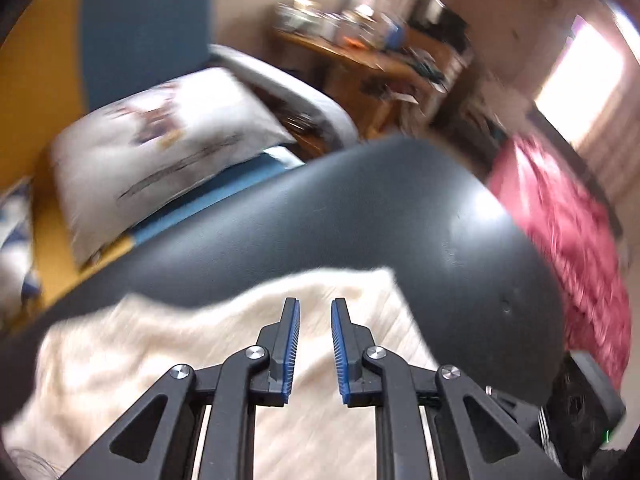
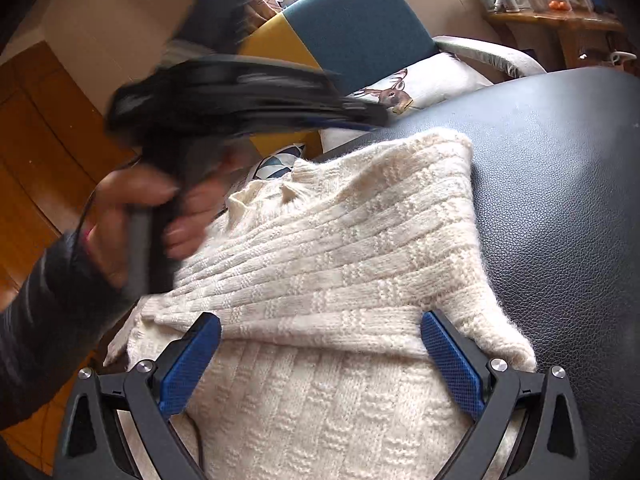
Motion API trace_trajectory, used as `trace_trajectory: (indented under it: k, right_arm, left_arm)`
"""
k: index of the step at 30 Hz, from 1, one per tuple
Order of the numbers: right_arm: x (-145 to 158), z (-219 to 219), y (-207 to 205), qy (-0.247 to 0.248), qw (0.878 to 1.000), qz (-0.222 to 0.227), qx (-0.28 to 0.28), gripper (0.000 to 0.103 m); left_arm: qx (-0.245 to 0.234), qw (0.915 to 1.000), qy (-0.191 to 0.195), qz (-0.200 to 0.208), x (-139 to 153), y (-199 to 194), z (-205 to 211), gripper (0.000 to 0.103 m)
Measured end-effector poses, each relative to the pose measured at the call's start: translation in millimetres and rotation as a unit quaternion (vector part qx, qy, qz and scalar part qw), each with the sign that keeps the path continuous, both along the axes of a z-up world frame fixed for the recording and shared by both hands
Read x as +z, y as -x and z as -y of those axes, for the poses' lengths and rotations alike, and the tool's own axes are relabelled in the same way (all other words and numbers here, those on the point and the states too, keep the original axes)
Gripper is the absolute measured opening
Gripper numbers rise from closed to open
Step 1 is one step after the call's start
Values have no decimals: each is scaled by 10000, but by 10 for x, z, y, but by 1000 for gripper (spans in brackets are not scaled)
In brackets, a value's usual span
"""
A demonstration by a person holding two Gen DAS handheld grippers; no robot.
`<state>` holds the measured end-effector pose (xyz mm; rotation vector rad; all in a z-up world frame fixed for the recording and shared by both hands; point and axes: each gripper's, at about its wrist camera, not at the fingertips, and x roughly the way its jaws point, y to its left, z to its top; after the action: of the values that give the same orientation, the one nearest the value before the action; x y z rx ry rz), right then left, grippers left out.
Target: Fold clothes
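A cream knitted sweater lies on a black leather-like surface, its upper layer folded over toward the near side. My right gripper stands wide open just over it, one finger at either end of the folded edge, holding nothing. My left gripper, blurred with motion, hangs above the sweater's far left part, with a person's hand on its handle. In the left wrist view, the left gripper has only a narrow gap between its blue pads. Nothing is between them, and the sweater lies below.
A teal and yellow chair with a deer-print pillow stands beyond the surface's far edge. A wooden desk crowded with jars is further back. A red cloth lies past the surface's right edge. Wooden floor shows at left.
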<state>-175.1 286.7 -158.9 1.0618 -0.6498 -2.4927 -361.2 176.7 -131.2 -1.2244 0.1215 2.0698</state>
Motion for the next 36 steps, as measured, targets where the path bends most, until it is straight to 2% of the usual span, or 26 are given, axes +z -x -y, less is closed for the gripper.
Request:
trace_trajectory:
  k: [4,7,9,11,14,15,16,17,20,22,23,25,26,28,31,33,36]
  right_arm:
    - [88,21,18,-196,9998,26,10,101]
    - [286,95,80,-496,9985,-135,166,101]
    - [354,158,224,-844,9960,-182,225,101]
    - [341,174,451,-1058,9941,-96,205,101]
    - [231,146,832,-1438,9894,184,52,101]
    - [142,96,965,-1591,9863,434,-69,101]
    - [33,47,1066,-1681,9832,690,-177,102]
    - [-13,54,1090,-1804,9806,733,-212,102]
    - [-34,160,1049,-2286,9716,574,-205,102]
    - [-31,174,1025,-2391,9691,568,-188,102]
    - [-24,167,1032,-2388,9691,596,-185,102]
    - [-16,180,1057,-2448,9672,660,-160,103]
    - [-12,203,1070,-2524,9651,690,-138,103]
    - [4,242,1090,-2645,9612,768,-115,103]
    - [139,339,1046,-2731,9586,776,-217,103]
    - [307,503,919,-2647,9631,457,-200,103]
    - [495,854,713,-2255,9740,121,147,103]
  left_arm:
    - [648,9978,147,-76,-60,-286,728,15]
    - [1077,9935,328,-172,-90,-516,1231,15]
    - [1391,9896,314,-187,-109,-616,1525,15]
    - [1681,9852,283,-204,-140,-690,1807,15]
    - [2021,9761,784,-150,-388,-642,2078,15]
    - [2119,9733,873,-111,-466,-629,2152,16]
    - [2182,9737,651,-87,-482,-649,2227,17]
    - [2230,9736,487,-77,-493,-665,2285,17]
    - [2282,9720,544,-150,-493,-674,2249,17]
    - [2320,9721,334,-18,-440,-696,2308,17]
    - [2362,9715,200,58,-405,-714,2357,17]
    - [2599,9649,-255,272,-272,-796,2571,17]
    - [2733,9600,-481,379,-220,-854,2700,17]
    - [3113,9439,-931,594,-216,-1082,3102,18]
    - [3657,9124,-1598,911,-209,-1425,3705,19]
    - [4023,8859,-2025,1108,-215,-1662,4119,20]
    - [4872,8285,-2501,1169,-312,-2168,4856,22]
